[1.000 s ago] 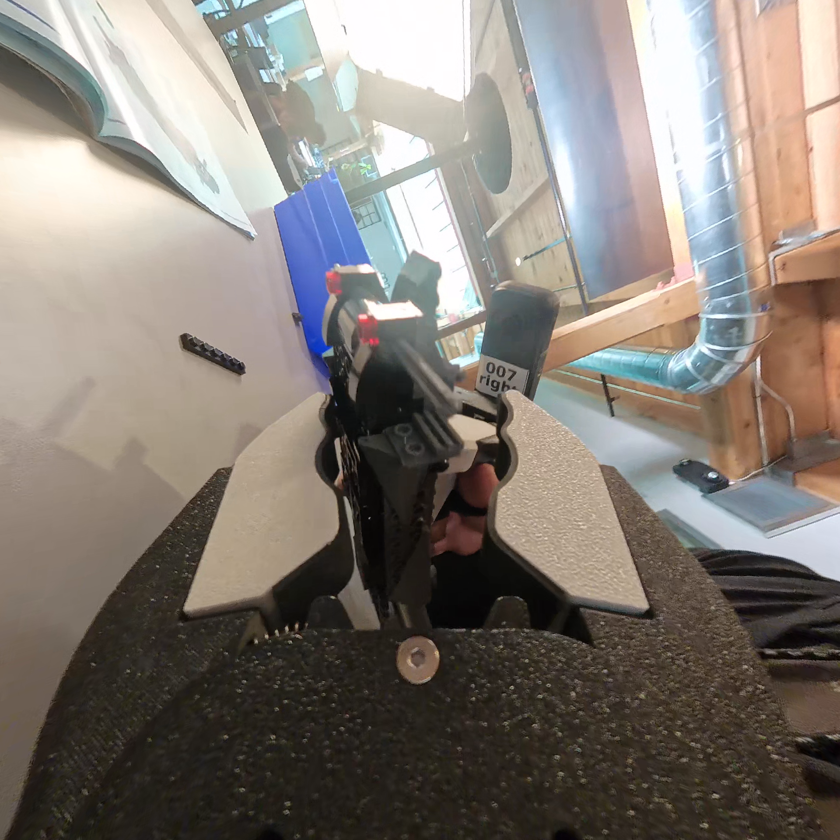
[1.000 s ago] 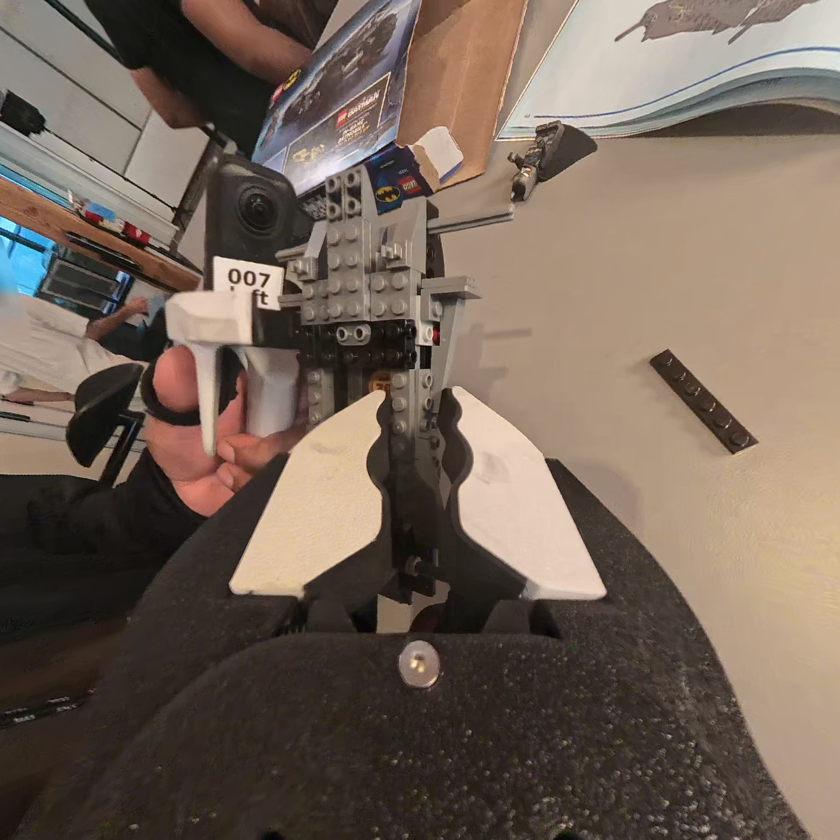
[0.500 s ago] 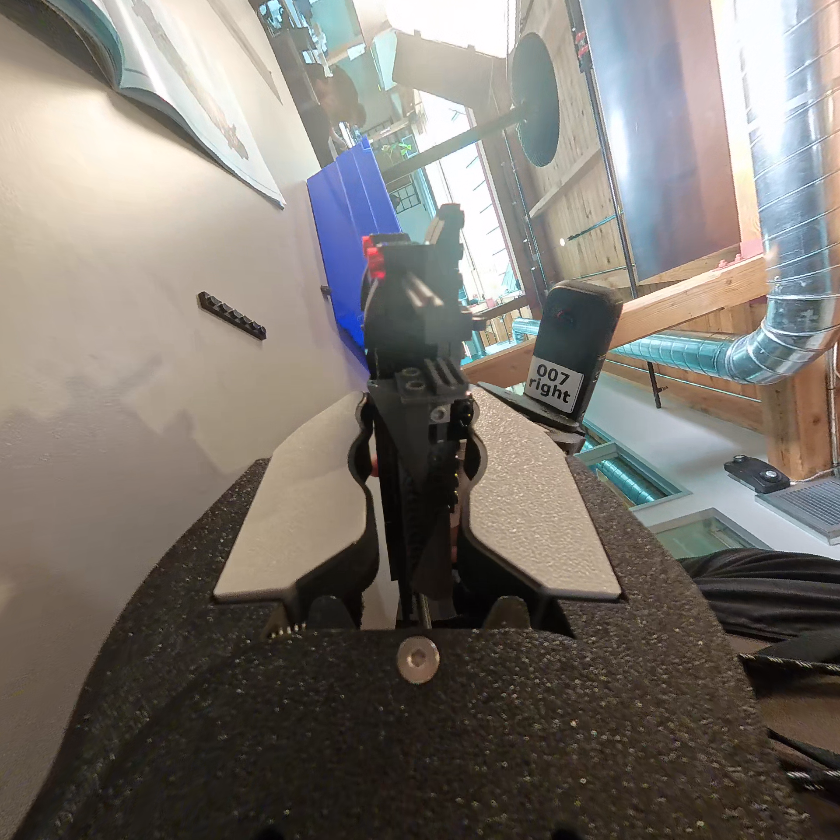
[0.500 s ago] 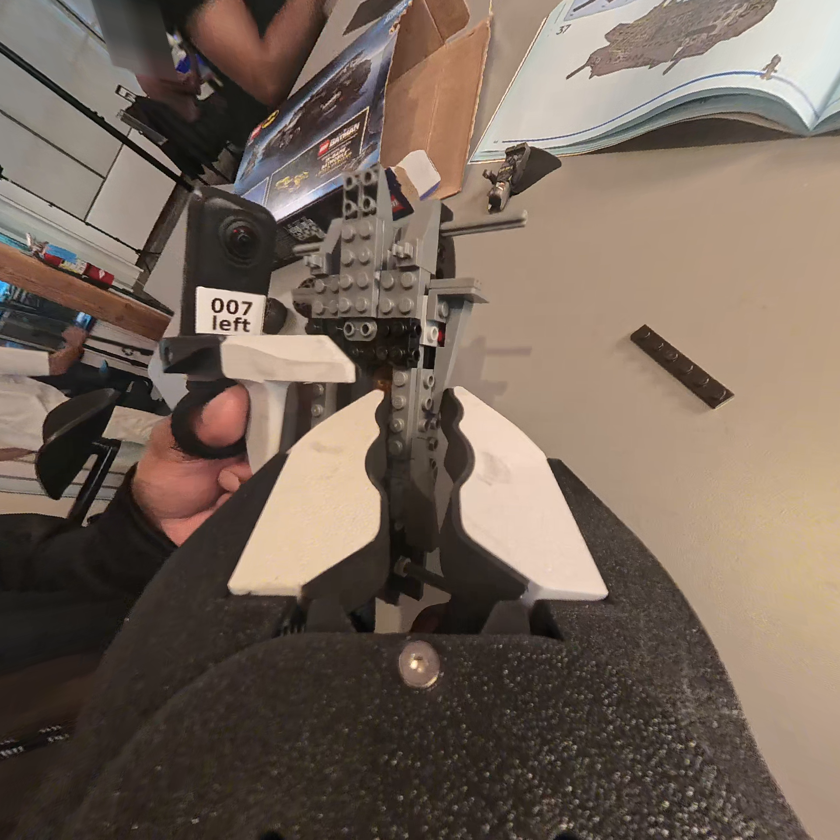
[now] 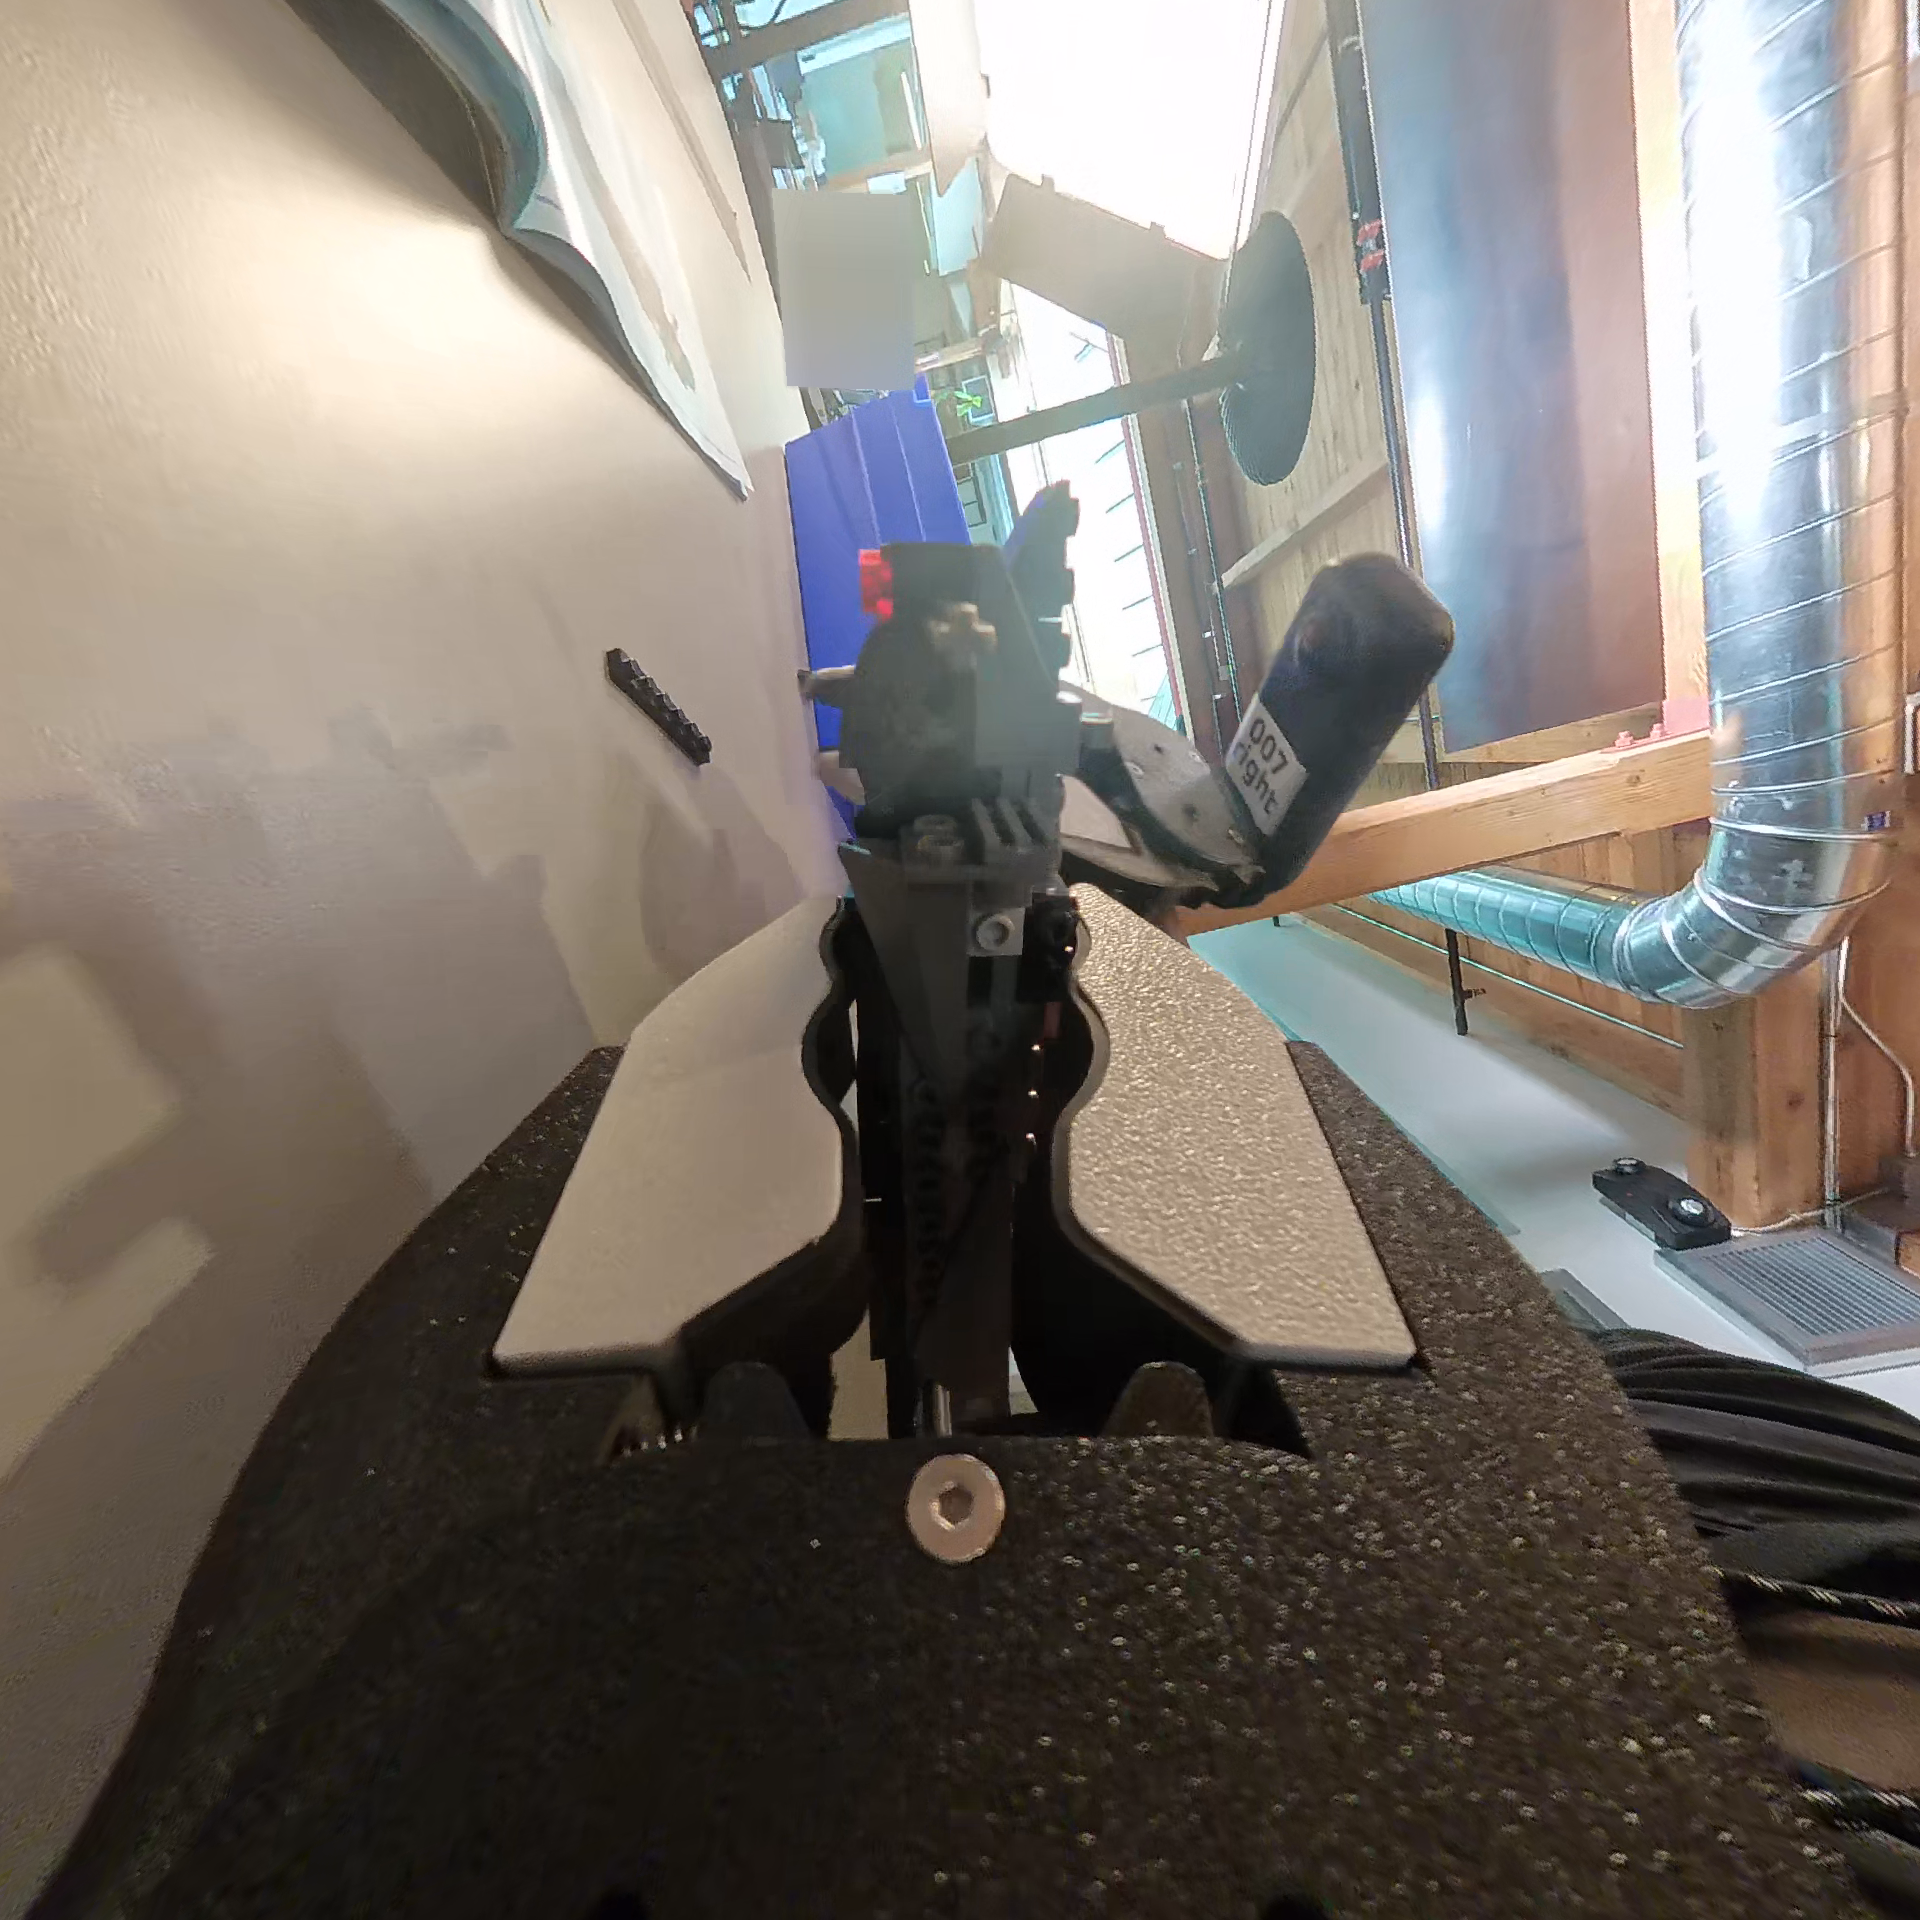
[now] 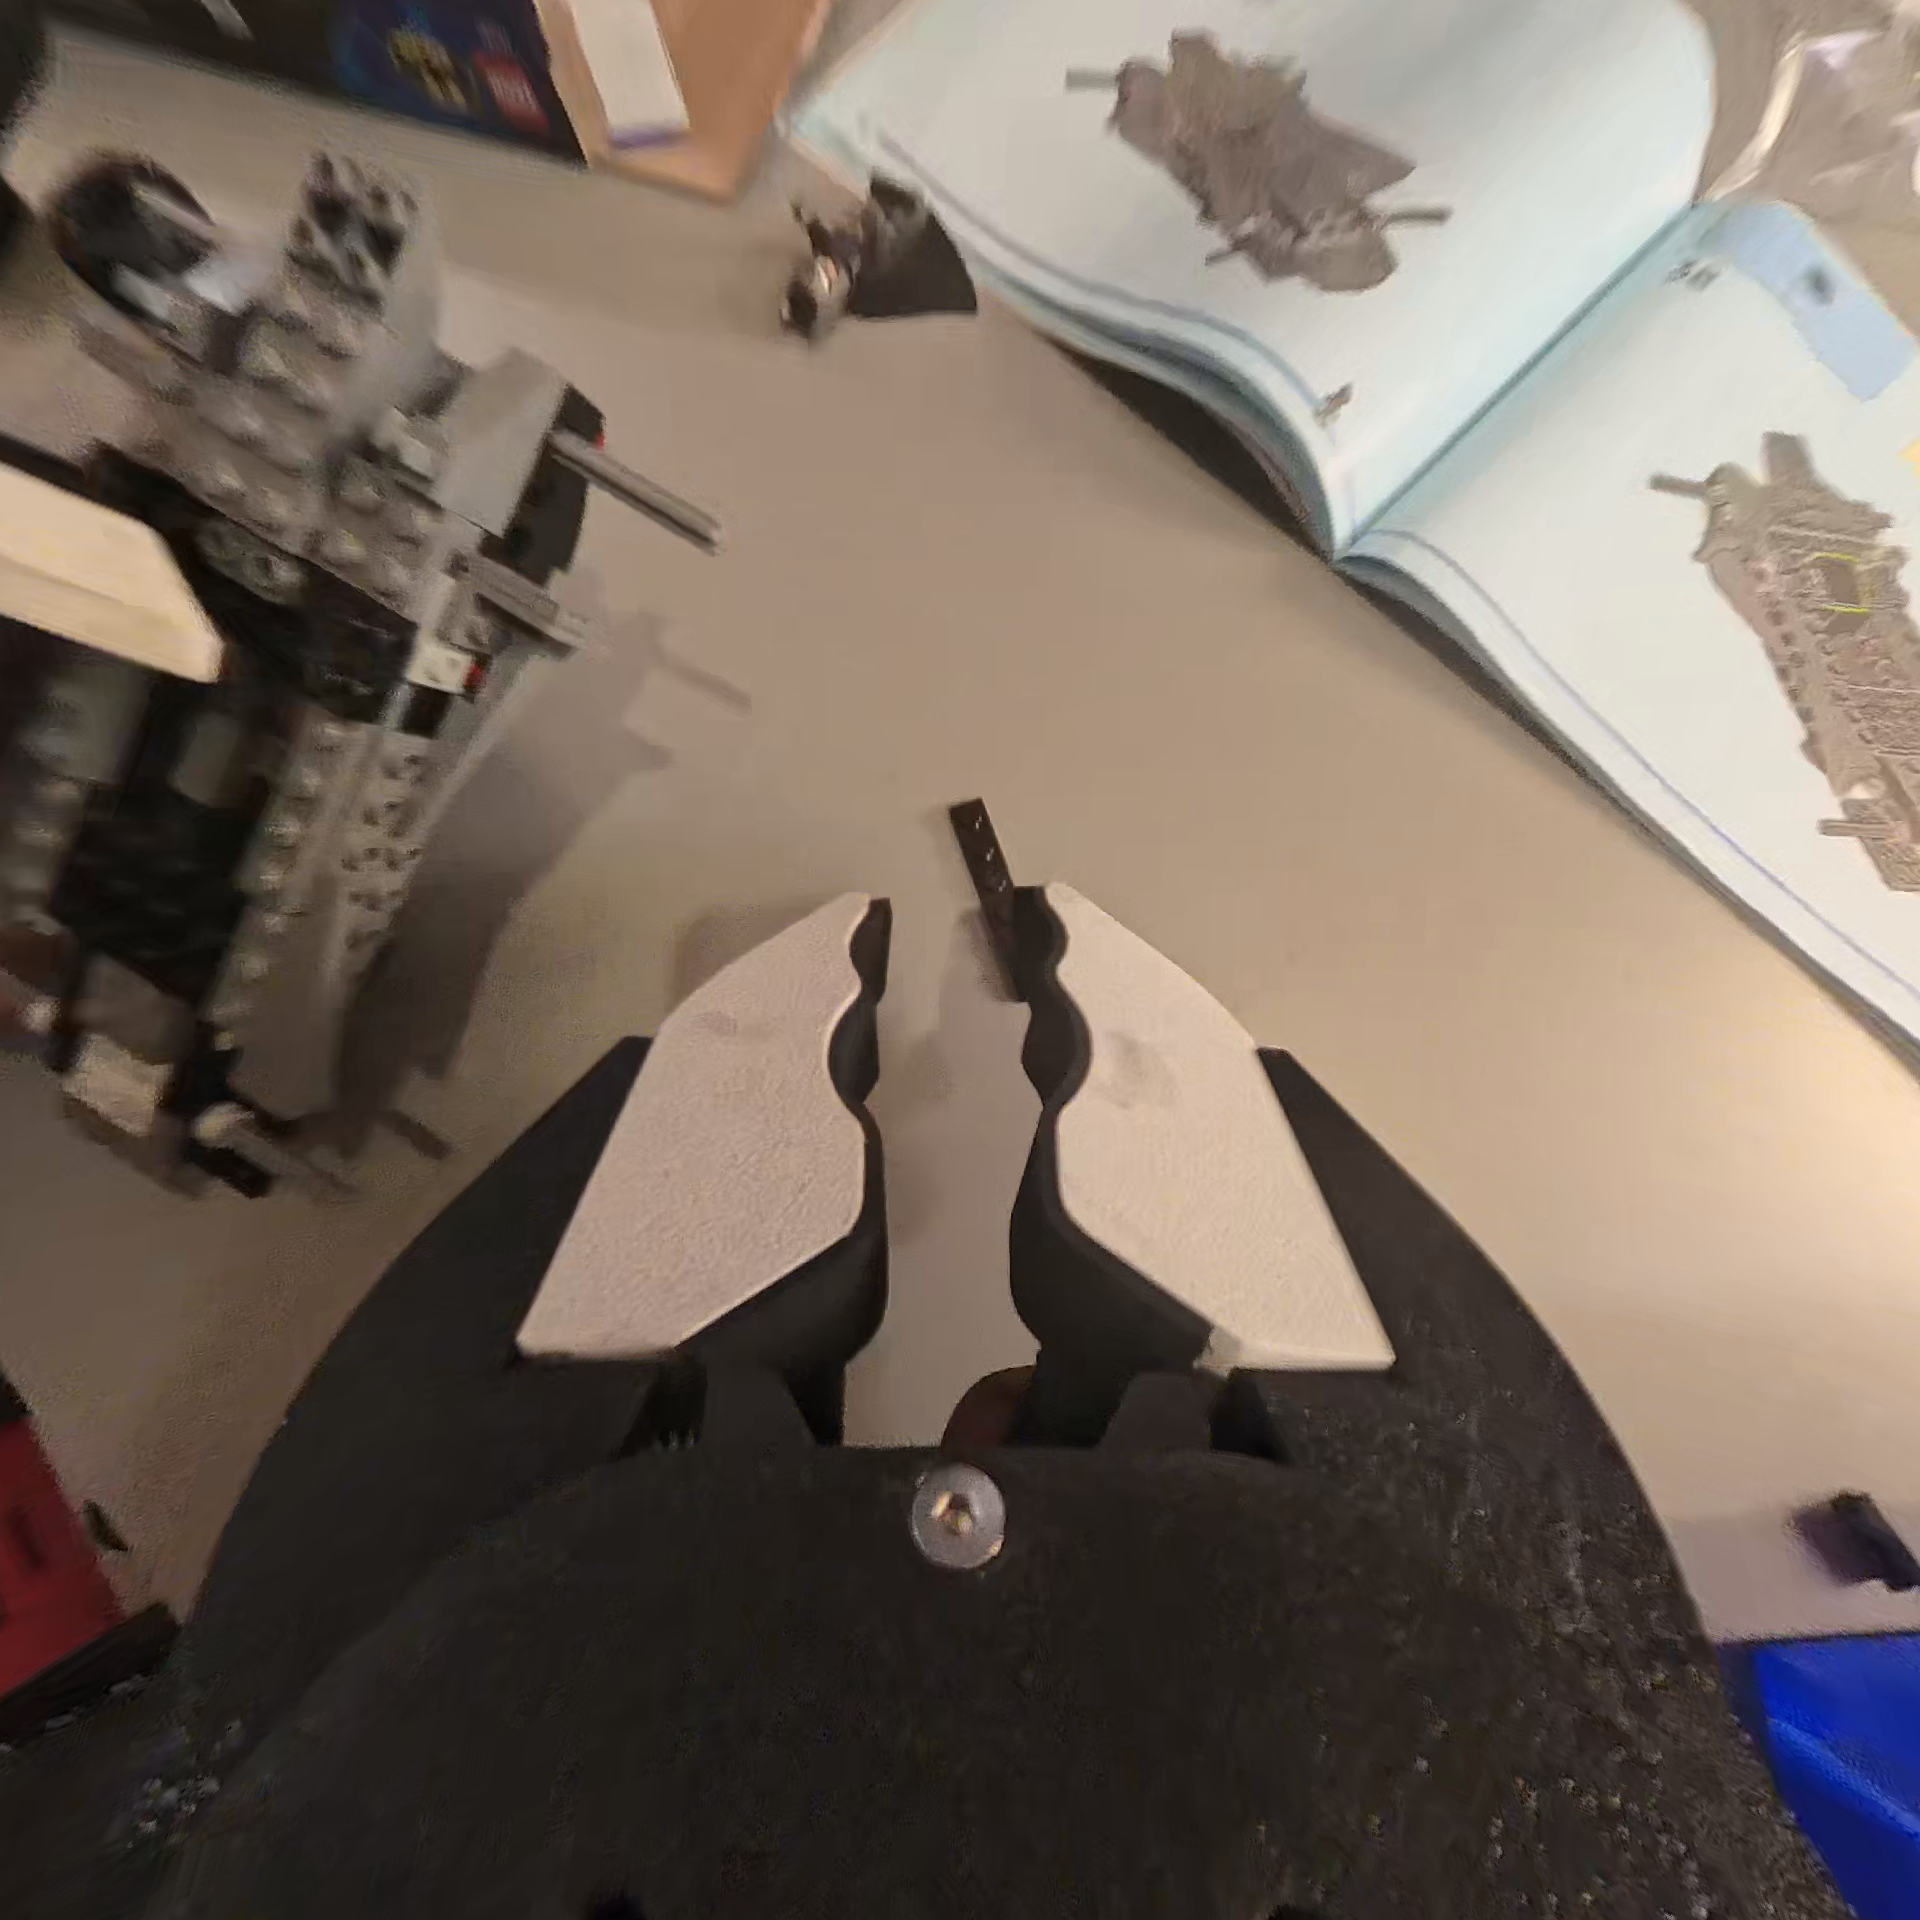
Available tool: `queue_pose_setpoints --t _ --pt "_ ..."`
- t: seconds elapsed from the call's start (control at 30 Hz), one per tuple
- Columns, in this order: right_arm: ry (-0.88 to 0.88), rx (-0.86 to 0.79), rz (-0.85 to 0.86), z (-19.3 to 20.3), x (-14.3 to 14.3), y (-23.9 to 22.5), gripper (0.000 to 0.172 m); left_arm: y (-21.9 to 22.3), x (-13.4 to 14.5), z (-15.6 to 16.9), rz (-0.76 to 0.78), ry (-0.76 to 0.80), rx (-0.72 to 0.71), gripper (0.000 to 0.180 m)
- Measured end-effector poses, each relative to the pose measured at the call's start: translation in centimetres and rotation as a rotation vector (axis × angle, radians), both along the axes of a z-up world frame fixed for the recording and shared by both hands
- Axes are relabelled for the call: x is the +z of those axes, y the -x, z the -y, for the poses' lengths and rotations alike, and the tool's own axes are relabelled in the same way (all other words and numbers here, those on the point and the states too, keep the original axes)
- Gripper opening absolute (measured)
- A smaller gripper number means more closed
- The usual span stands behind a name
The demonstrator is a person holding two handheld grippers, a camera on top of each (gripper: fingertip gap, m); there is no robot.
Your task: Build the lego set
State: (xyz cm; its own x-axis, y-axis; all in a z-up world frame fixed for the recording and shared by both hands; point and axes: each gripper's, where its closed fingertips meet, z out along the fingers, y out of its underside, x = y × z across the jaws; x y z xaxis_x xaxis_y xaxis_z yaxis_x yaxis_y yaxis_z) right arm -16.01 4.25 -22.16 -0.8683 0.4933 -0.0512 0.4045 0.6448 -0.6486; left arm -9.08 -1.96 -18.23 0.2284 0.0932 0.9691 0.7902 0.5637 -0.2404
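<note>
Right gripper (image 6: 961, 914) has let go of the grey-and-black brick-built vehicle model (image 6: 301, 644) it was pinching a second ago and swung away over the beige tabletop (image 6: 1143, 675), so its fingers now stand apart with bare table between them. Left gripper (image 5: 951, 935) went the other way: its jaws were wide a second back and are now clamped on that same model (image 5: 956, 790), both pads pressed against the dark sides.

Biggest thing around is the open light-blue instruction booklet (image 6: 1455, 343) with printed pictures of the build, lying at the far right of the table. Next is the model itself, held up off the table at the left of the right wrist view. Its long axis runs straight out along the left gripper's fingers, with the tapered wedge end tucked between the pads and the bulky end, with a small red piece, pointing away from the gripper. A thin grey rod sticks out sideways from it.

Then there's a blue plastic bin (image 5: 873, 540) at the table's far edge, and a small black wedge-shaped brick assembly (image 6: 883, 260) lying near the booklet.

Smallest: a long thin black studded plate (image 6: 982, 862) flat on the table. Its near end runs in beside the right gripper's right fingertip, and its long axis points away and slightly left. Can't tell if the tip actually touches it.
</note>
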Motion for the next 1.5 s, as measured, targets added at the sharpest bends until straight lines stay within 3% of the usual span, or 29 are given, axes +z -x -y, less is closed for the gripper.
queue_pose_setpoints --t 0.23,0.57,1.2,1.5 --pt "-0.170 0.044 0.003 0.1 -3.2 1.1 0.021 -0.4 -0.1 -0.5 0.007 -0.015 -0.026 0.035" --pt "-0.174 0.055 0.019 0.4 -3.7 1.1 0.007 0.0 -0.3 0.0 0.022 -0.037 -0.015 0.035" --pt "0.113 0.050 -0.023 0.7 -2.5 1.8 0.007 5.0 1.7 0.1 -0.090 -0.175 0.046 0.035" --pt "0.169 0.042 0.015 0.8 -2.1 1.9 0.007 6.8 1.8 -0.7 -0.104 -0.204 0.030 0.035"
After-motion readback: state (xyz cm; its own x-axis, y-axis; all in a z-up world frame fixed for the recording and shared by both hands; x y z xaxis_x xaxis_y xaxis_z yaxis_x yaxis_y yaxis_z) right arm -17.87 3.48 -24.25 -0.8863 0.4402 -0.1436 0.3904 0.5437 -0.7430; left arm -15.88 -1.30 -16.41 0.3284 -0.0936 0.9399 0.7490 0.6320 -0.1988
